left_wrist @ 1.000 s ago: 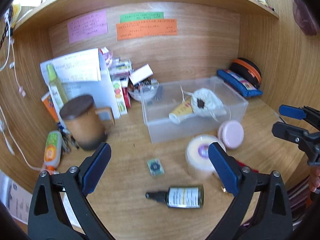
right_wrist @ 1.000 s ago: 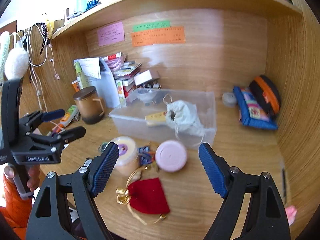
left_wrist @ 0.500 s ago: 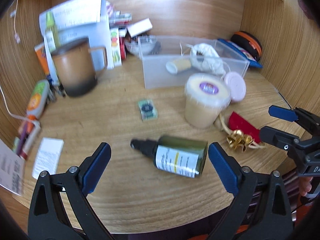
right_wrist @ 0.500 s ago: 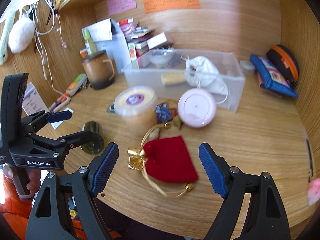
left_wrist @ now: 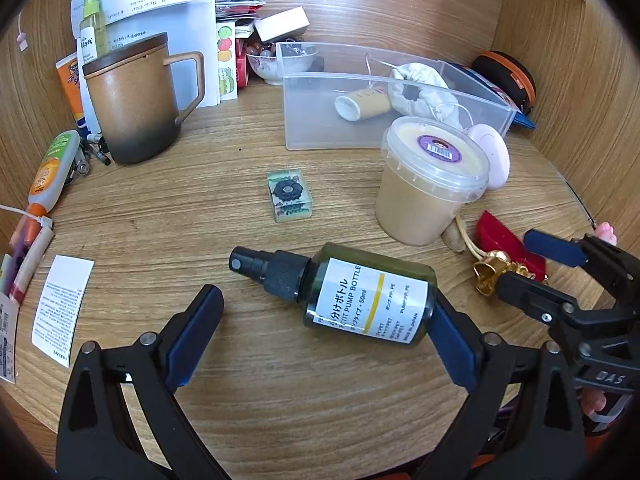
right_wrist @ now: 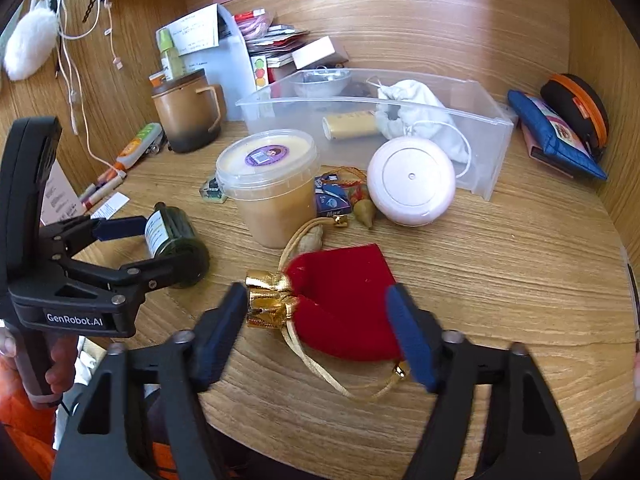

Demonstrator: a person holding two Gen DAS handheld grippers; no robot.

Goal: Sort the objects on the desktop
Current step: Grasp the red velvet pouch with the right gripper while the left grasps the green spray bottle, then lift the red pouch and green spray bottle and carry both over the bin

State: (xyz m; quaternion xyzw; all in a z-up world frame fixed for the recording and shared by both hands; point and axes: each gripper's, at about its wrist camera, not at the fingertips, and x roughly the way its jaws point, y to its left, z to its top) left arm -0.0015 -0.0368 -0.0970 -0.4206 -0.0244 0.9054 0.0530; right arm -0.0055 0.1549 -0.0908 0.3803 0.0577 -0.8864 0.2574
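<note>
A dark green spray bottle [left_wrist: 352, 290] lies on its side on the wooden desk, also visible in the right wrist view [right_wrist: 174, 242]. My left gripper [left_wrist: 326, 320] is open, its fingers either side of the bottle, the right pad by the bottle's base. A red velvet pouch [right_wrist: 344, 304] with gold trim lies between the open fingers of my right gripper [right_wrist: 316, 320]; it also shows in the left wrist view [left_wrist: 506, 240]. A clear plastic bin [right_wrist: 472, 120] behind holds a white drawstring bag [right_wrist: 412, 114] and a tube [right_wrist: 350, 126].
A lidded tub [right_wrist: 270, 188], pink round case [right_wrist: 410, 182], small square tile [left_wrist: 289, 196], brown mug [left_wrist: 132, 100], papers and boxes crowd the back. Pens and a tube [left_wrist: 50, 170] lie at left. Wooden walls close both sides; a blue pouch [right_wrist: 556, 132] lies right.
Both grippers have moved forward and down toward the desk. The left now straddles the spray bottle; the right now straddles the red pouch. Both stay open.
</note>
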